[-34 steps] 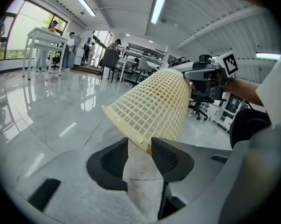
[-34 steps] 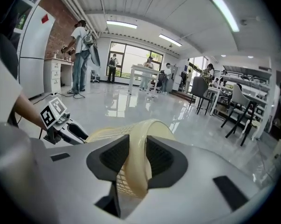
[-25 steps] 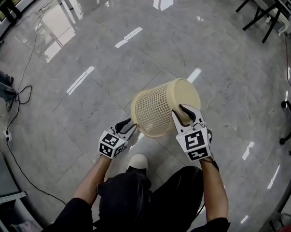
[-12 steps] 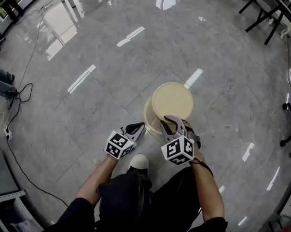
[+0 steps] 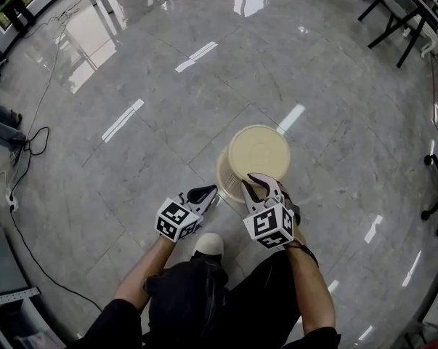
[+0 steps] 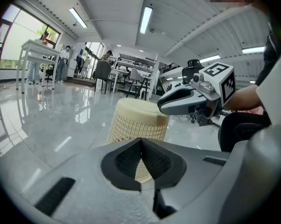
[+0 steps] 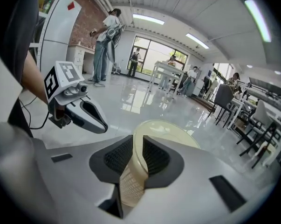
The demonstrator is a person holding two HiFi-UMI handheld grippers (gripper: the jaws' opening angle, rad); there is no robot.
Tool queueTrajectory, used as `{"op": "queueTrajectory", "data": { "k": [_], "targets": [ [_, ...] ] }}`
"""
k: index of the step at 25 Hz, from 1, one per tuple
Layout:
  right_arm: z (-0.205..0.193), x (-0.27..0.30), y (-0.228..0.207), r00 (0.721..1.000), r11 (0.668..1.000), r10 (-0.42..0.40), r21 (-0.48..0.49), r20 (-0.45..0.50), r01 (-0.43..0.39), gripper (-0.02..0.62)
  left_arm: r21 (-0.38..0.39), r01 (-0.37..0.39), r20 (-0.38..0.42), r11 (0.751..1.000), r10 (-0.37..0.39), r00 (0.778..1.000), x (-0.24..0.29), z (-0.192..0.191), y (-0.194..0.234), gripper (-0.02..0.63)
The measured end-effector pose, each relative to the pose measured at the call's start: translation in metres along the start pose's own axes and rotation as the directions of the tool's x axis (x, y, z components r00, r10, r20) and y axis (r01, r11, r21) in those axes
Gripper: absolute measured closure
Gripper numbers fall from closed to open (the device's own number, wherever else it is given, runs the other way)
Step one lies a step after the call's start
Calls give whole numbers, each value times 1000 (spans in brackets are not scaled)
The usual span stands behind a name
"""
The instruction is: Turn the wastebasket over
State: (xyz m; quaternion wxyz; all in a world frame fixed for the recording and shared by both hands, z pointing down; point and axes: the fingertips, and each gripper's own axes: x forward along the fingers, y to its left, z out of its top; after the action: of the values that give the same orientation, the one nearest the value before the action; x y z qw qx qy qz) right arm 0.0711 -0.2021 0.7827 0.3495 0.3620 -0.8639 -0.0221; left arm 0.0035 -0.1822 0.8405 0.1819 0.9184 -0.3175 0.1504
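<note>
Standing bottom-up on glossy floor (image 5: 131,158): wastebasket (image 5: 258,151); right gripper (image 5: 260,182) jaws closing on its wall, left gripper (image 5: 208,192) jaws together.

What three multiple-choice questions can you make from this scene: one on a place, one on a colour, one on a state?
1. Where does the basket stand?
A. on a table
B. on the floor
C. on a chair

2. What colour is the basket?
A. cream
B. blue
C. black

3. Which way does the basket stand?
A. mouth up
B. on its side
C. base up

Answers:
1. B: the head view shows it resting on the glossy grey floor.
2. A: its mesh wall and its base are both cream.
3. C: the solid round base faces up and the mesh wall runs down to the floor.
</note>
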Motion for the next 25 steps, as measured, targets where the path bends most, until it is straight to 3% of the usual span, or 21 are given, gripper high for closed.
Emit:
{"op": "queueTrajectory", "data": {
  "k": [3, 6, 9, 13, 18, 25],
  "targets": [
    [9, -11, -12, 997, 992, -39, 125, 62, 30, 546, 9, 8, 85, 1000, -8, 996, -9, 33, -2, 598],
    [4, -21, -26, 994, 974, -92, 212, 59, 78, 566, 30, 10, 147, 999, -14, 989, -13, 64, -6, 598],
    [-5, -30, -38, 989, 956, -145, 261, 32, 131, 582, 56, 11, 160, 998, -20, 987, -14, 83, -11, 598],
    [-3, -37, -44, 988, 936, -144, 331, 45, 122, 584, 58, 0, 180, 998, -11, 984, -15, 97, -12, 598],
    [-6, -53, -55, 984, 912, -170, 385, 44, 141, 583, 60, 53, 194, 997, -64, 979, -3, 112, -27, 598],
    [23, -87, -80, 983, 884, -183, 442, 28, 152, 583, 80, 95, 208, 992, -110, 972, 2, 179, -41, 598]
  ]
}}
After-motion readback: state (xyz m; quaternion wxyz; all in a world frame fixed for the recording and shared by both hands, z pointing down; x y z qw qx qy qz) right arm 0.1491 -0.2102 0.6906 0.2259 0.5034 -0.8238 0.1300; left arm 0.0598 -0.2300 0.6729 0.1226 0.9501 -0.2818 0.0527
